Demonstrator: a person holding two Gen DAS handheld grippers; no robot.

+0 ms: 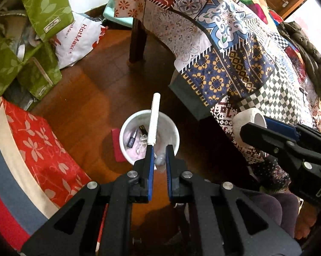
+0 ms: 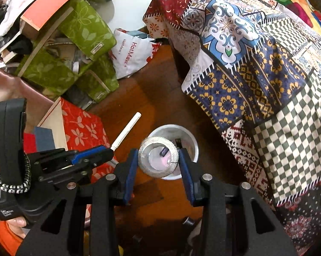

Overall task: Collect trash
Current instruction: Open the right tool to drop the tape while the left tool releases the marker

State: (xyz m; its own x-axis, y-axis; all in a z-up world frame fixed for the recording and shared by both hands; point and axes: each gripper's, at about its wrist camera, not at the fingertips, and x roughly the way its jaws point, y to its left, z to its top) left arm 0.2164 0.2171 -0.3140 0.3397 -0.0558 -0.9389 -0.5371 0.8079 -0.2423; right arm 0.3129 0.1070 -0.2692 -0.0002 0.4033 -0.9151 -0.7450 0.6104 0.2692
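A small white bin [image 1: 173,132] stands on the wooden floor and holds several bits of trash; it also shows in the right wrist view [image 2: 192,143]. My left gripper [image 1: 159,148] hovers over the bin, its jaws a little apart. A white ribbed stick [image 1: 154,119] stands up against the left finger; whether it is clamped is unclear. The stick also shows in the right wrist view [image 2: 127,130]. My right gripper [image 2: 158,160] is shut on a white toilet paper roll [image 2: 158,159] above the bin. The roll also shows in the left wrist view [image 1: 248,119].
A table under a patchwork cloth [image 1: 224,49] stands to the right. Green leaf-print boxes [image 1: 40,10], a HotMaxx bag [image 1: 79,40] and a red floral box [image 1: 38,147] crowd the left. A red flat item [image 1: 116,147] lies on the floor by the bin.
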